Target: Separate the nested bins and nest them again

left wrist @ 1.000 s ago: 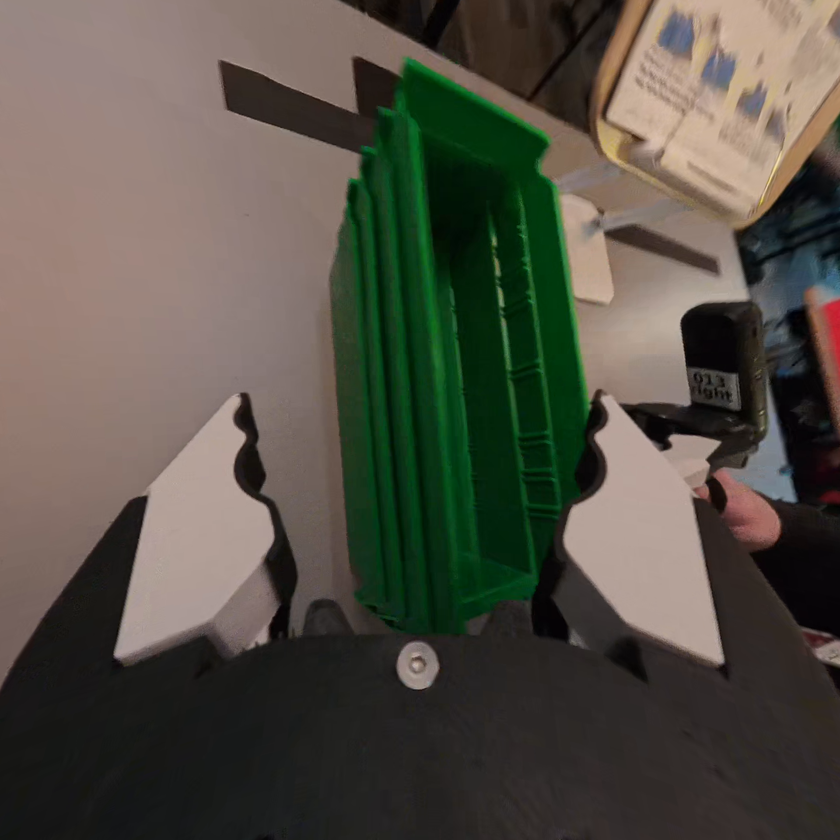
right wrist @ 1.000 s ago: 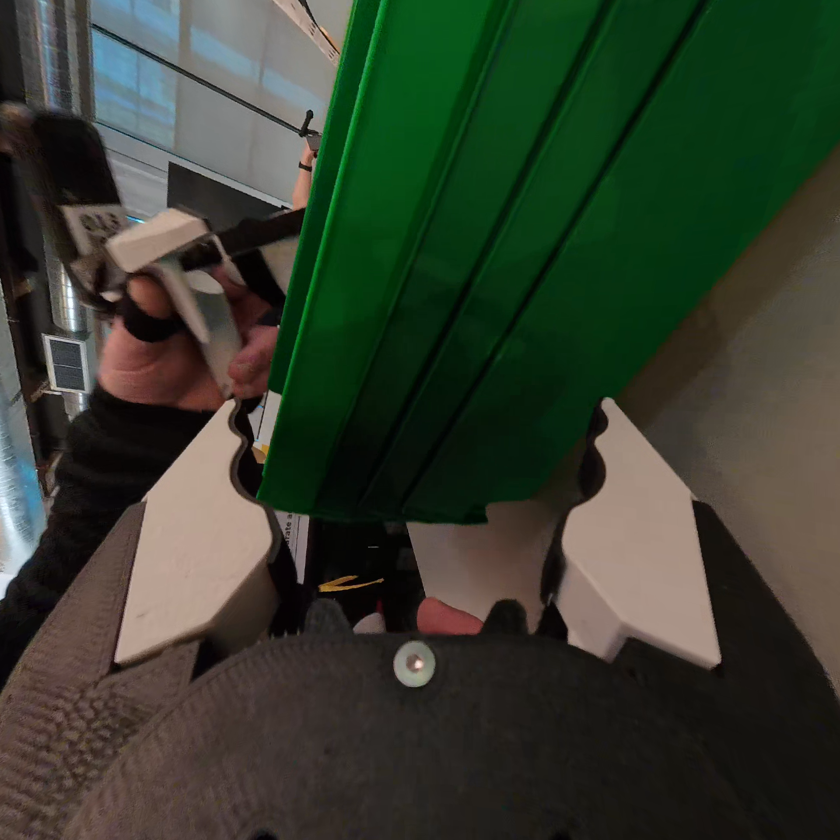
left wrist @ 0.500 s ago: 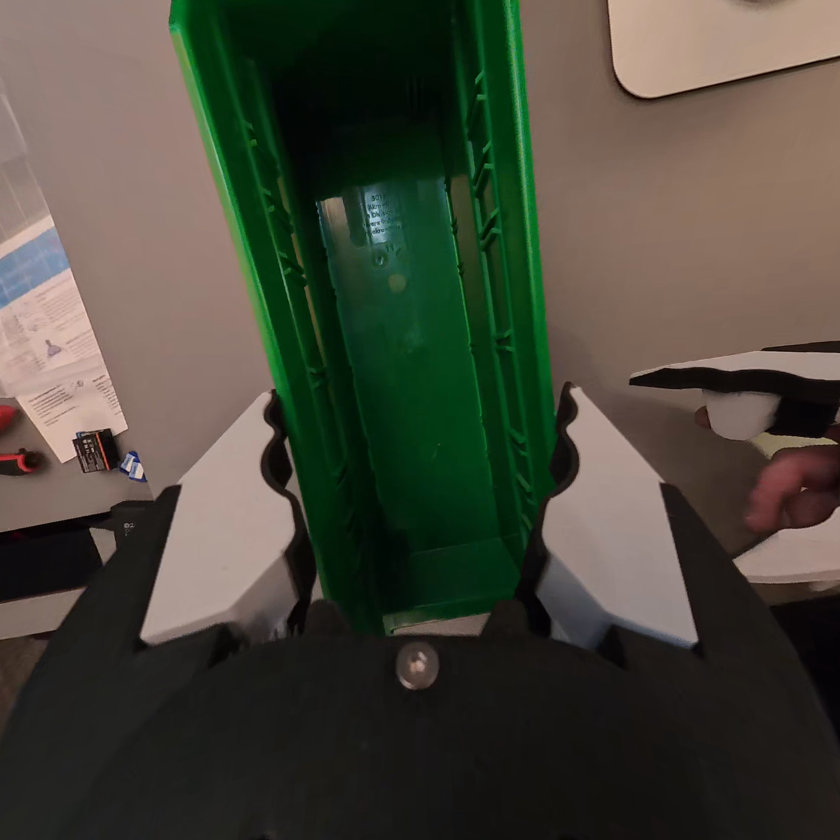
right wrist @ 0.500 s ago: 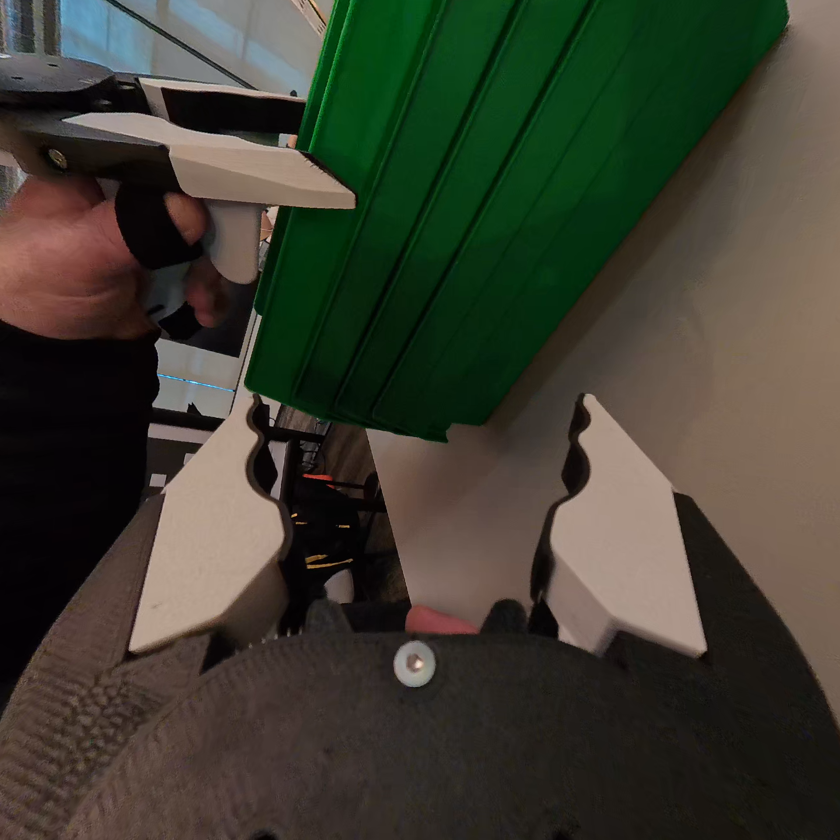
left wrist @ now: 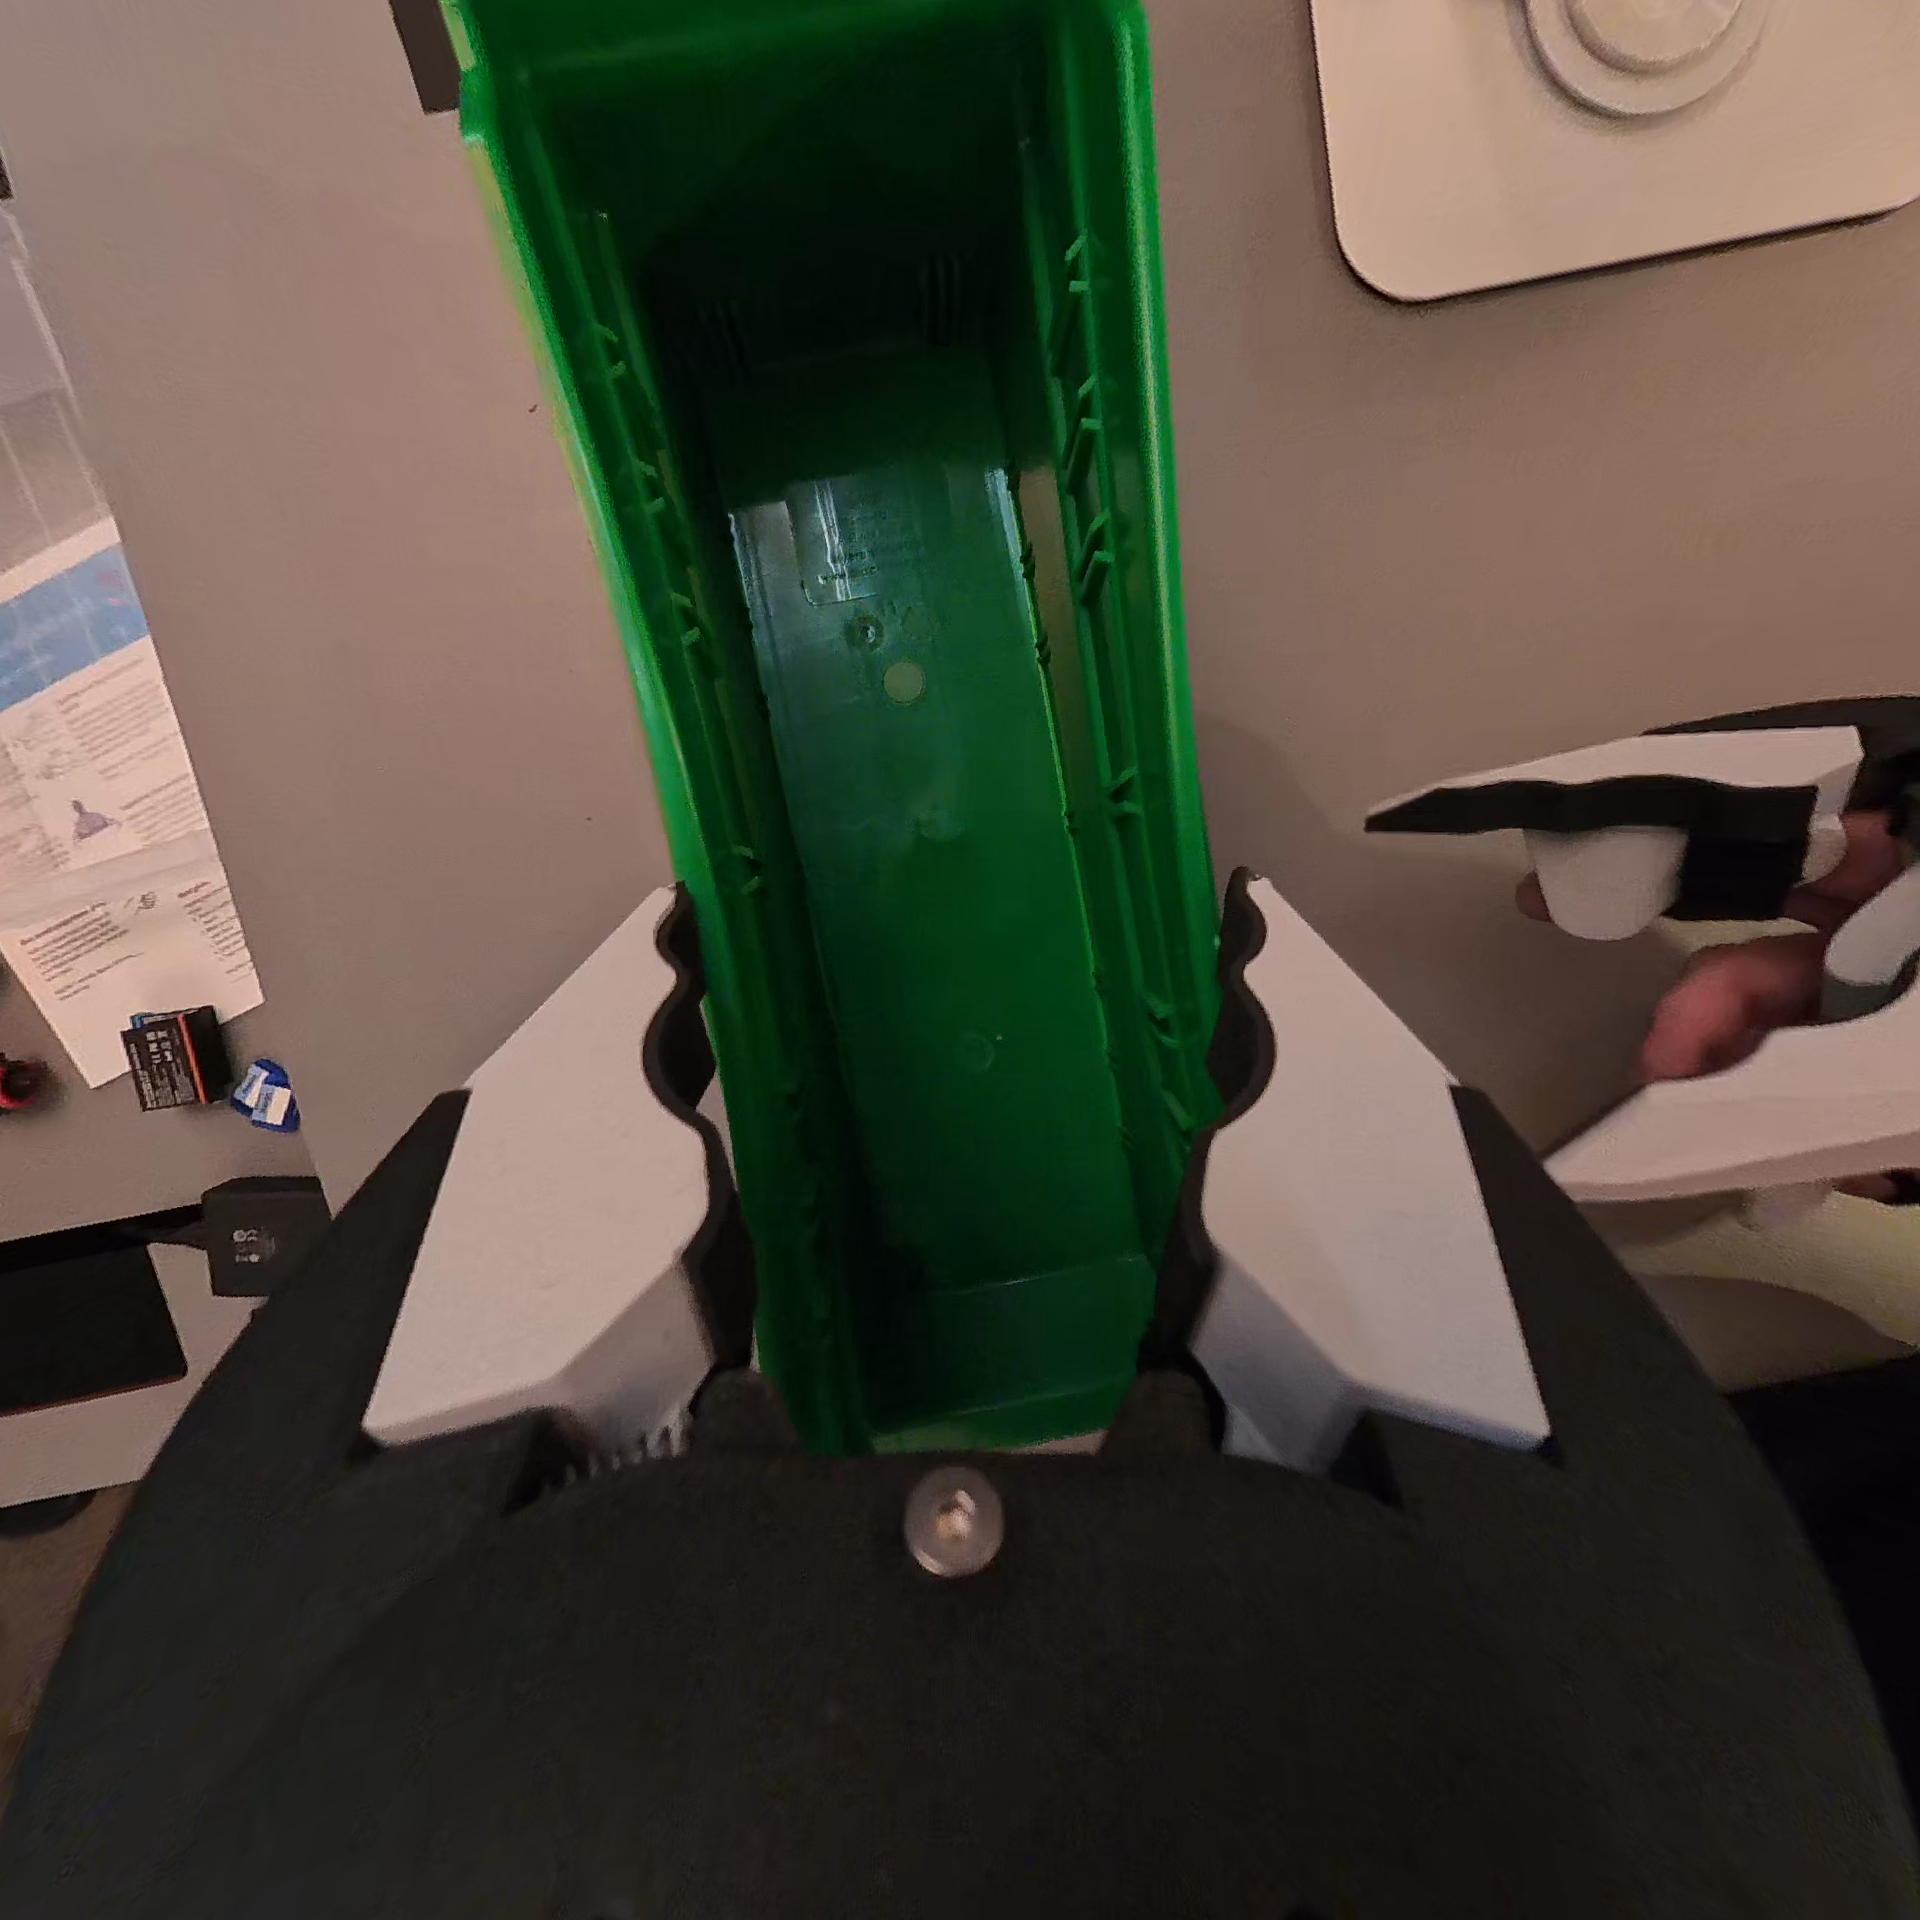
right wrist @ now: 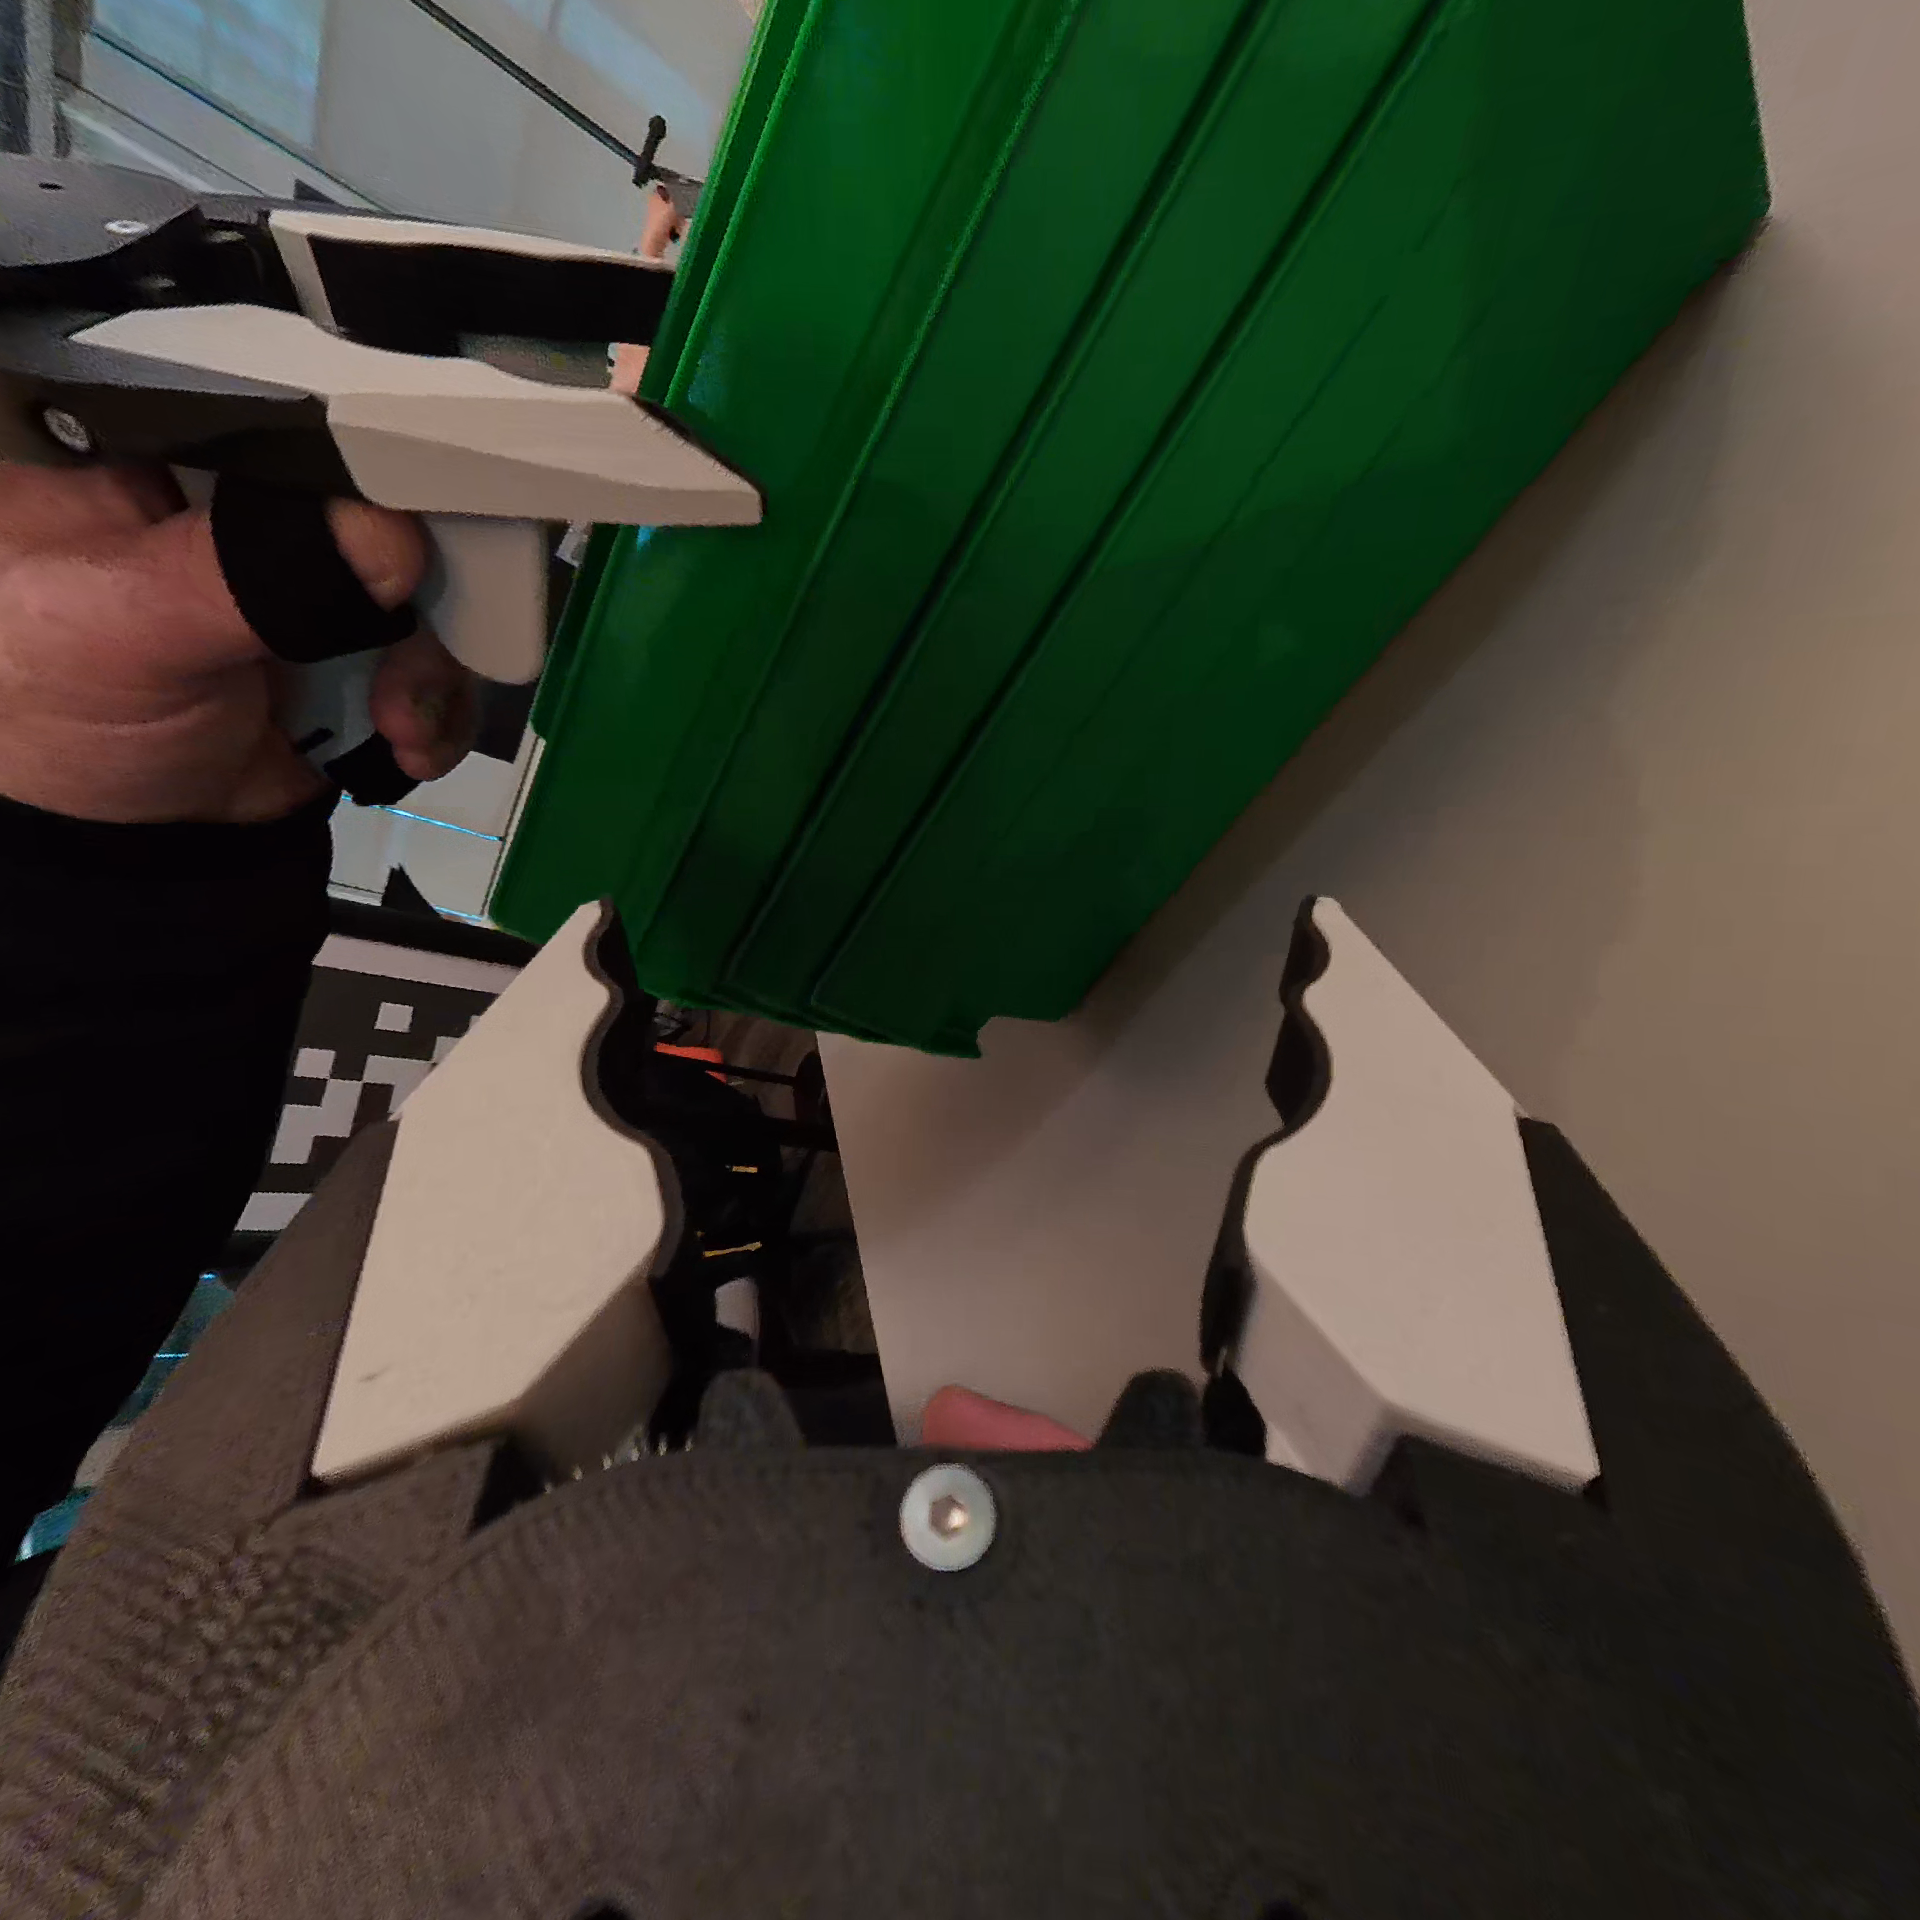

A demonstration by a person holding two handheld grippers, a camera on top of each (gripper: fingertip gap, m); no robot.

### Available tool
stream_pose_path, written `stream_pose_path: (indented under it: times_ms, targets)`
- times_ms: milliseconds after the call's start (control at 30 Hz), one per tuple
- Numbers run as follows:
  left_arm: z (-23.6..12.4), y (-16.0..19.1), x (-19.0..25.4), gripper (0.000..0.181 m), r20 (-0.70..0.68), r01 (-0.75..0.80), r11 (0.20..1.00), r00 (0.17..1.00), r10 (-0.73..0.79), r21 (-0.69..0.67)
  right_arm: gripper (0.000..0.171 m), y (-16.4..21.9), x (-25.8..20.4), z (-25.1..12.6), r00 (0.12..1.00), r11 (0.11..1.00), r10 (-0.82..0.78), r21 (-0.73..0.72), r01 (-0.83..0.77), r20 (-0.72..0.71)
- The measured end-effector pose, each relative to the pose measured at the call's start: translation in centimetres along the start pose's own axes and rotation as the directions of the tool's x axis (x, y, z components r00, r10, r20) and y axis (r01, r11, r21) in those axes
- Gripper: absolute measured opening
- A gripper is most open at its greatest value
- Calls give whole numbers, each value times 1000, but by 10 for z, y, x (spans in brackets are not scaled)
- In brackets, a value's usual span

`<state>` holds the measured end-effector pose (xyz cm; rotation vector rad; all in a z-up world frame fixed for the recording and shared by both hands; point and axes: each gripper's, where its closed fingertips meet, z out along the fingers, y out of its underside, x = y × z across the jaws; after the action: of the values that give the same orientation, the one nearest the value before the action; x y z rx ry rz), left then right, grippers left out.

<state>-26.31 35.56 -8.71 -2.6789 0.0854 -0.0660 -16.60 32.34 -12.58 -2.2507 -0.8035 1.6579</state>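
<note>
The nested green bins (left wrist: 935, 883) sat between the two white fingers of the left claw (left wrist: 956, 987), open tops toward that camera. The black pads of both fingers pressed against the outer long walls of the stack near its near end, so the left claw was pinching the bins across their width. Inside the innermost bin, ribs ran along both side walls and a pale label lay on its floor.

From the right wrist view, the same stack (right wrist: 1091, 499) showed its stepped outer walls, several rims layered one behind another, tilted with its far corner touching the pale grey desk (right wrist: 1662, 935) and its near end raised. The left claw (right wrist: 582, 457) reached in from the left of that view, held by a hand (right wrist: 156, 665) in a black sleeve, one finger lying over the bins' upper edge.

The right claw (right wrist: 956, 1029) was spread wide and held nothing; its fingers stood just short of the near end of the stack, the left fingertip (right wrist: 592, 935) almost at the lowest rim. In the left wrist view it (left wrist: 1621, 862) hung well to the right of the bins.

On the desk's far right corner lay a white pad (left wrist: 1558, 187); at its left edge lay a printed sheet (left wrist: 94, 790) and a small black block (left wrist: 171, 1049).
</note>
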Motion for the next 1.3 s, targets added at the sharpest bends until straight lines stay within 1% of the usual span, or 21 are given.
stream_pose_path:
  times_ms: [33, 133, 200, 233, 333, 433, 567, 633, 767, 833, 867, 933, 1000, 1100, 1200, 1300]
  targets:
    - [-1, 0, 0, 97, -6, 1, 1000, 1000, -1, 4, 122, -5, 1, 2, 1000, 1000, -8, 7, 8, -13]
    - [-8, -3, 2, 97, -23, 5, 1000, 1000, -4, 20, 119, -25, 3, 8, 999, 999, -25, 39, 26, -33]
    - [-18, -12, 2, 97, -33, 7, 998, 999, -5, 63, 119, -36, 3, 14, 999, 998, -34, 42, 36, -39]
    - [-23, -15, 2, 98, -38, 3, 998, 999, 0, 59, 119, -39, 2, 16, 998, 998, -41, 39, 43, -40]
    - [-39, -25, 0, 98, -37, -13, 996, 999, 16, 88, 119, -48, 0, 17, 998, 997, -55, 46, 57, -38]
    - [-51, -31, -1, 99, -34, -12, 993, 999, 16, 118, 118, -50, 0, 9, 999, 997, -42, 60, 44, -33]
    - [-66, -37, 8, 99, -51, -20, 987, 998, 29, 159, 117, -48, 3, -10, 999, 996, -26, 87, 29, -37]
    - [-79, -46, 20, 99, -63, -36, 977, 997, 51, 209, 117, -46, 4, -25, 998, 994, -27, 106, 32, -49]
    - [-108, -70, 62, 99, -162, -30, 953, 983, 82, 301, 116, -43, 12, -64, 997, 986, -2, 168, 16, -79]
    - [-110, -77, 87, 100, -196, -37, 948, 975, 104, 317, 115, -39, 22, -87, 994, 979, 21, 203, 1, -110]
    - [-106, -78, 99, 100, -213, -35, 948, 971, 106, 315, 115, -37, 27, -99, 992, 975, 41, 222, -13, -120]
    - [-85, -75, 121, 101, -237, -14, 953, 967, 90, 303, 114, -32, 39, -125, 986, 965, 68, 260, -26, -154]
    - [-58, -67, 141, 101, -242, -9, 955, 967, 84, 298, 113, -24, 54, -150, 977, 957, 88, 289, -28, -196]
    - [-10, -44, 166, 100, -285, 34, 972, 958, 34, 233, 112, -5, 76, -178, 961, 952, 131, 301, -54, -243]
    - [37, -15, 171, 100, -253, 45, 986, 967, -3, 162, 113, 15, 91, -188, 950, 957, 149, 281, -69, -275]
    - [69, 7, 169, 102, -226, 62, 992, 973, -35, 112, 113, 33, 98, -186, 945, 965, 151, 249, -78, -289]
